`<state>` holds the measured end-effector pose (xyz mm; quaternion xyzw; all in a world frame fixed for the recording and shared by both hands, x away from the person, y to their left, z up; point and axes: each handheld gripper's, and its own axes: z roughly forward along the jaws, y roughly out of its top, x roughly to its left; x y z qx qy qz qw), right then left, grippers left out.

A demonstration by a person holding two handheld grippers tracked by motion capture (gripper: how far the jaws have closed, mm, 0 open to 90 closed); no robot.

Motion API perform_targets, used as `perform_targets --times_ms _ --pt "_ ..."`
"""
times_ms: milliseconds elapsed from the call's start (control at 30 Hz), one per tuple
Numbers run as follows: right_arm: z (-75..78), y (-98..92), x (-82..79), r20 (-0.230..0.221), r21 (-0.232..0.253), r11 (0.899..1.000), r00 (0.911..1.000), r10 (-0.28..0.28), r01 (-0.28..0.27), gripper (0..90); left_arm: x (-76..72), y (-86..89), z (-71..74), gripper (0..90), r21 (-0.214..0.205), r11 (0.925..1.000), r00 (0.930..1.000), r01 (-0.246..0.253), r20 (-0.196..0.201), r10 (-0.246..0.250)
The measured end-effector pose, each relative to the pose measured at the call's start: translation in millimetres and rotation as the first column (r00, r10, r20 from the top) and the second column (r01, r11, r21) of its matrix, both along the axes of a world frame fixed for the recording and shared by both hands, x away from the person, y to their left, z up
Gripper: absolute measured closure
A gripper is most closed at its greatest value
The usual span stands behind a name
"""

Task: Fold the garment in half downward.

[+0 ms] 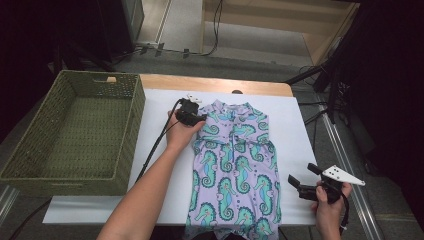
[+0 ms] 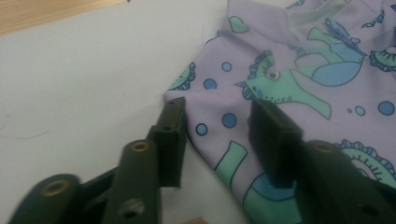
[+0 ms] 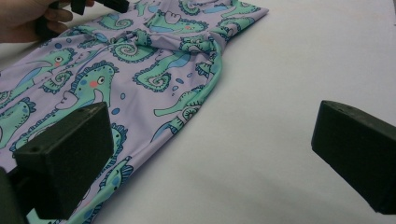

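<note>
The left tool (image 1: 196,114) sits at the top left corner of the purple seahorse shirt (image 1: 235,165), with its jaws apart around the shirt's edge but not pinching it. The right tool (image 1: 306,186) waits wide open near the shirt's right side. The shirt lies flat on the white desk (image 1: 300,130), beside a green basket (image 1: 75,135).

Lilac seahorse top (image 1: 235,165) flat, mid-table
</note>
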<state>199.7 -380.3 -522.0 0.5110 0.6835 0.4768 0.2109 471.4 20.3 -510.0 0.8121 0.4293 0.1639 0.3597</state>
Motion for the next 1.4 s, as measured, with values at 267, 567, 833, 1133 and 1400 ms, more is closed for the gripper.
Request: perform_targets --times_ms 267,567,833,1133,1400 --pt "1.6 2.8 3.0 -0.029 -0.029 1.0 0.9996 0.006 -0.007 0.0 -5.6 -12.9 6.0 87.0 0.031 0.9989 0.9994 0.035 -0.009 -0.035" --pt "16.9 14.4 34.9 -0.068 0.016 1.0 0.9976 0.013 -0.012 4.3 -13.3 -8.8 23.3 87.3 -0.077 0.9957 0.9986 0.052 0.015 -0.051" --pt "31.0 35.7 89.4 -0.088 -0.005 1.0 0.996 -0.013 0.013 17.5 -18.3 -10.9 27.9 87.3 -0.106 0.9919 0.9975 0.071 0.011 -0.07" --pt "21.1 40.4 160.8 -0.142 -0.017 0.998 0.9875 -0.068 0.066 37.9 -20.3 -11.1 29.3 87.3 -0.139 0.9871 0.9968 0.079 0.008 -0.079" --pt "7.5 51.0 213.7 -0.211 -0.089 0.994 0.9745 -0.077 0.059 43.3 -20.2 -8.0 32.1 87.3 -0.161 0.9838 0.9968 0.079 0.006 -0.079"
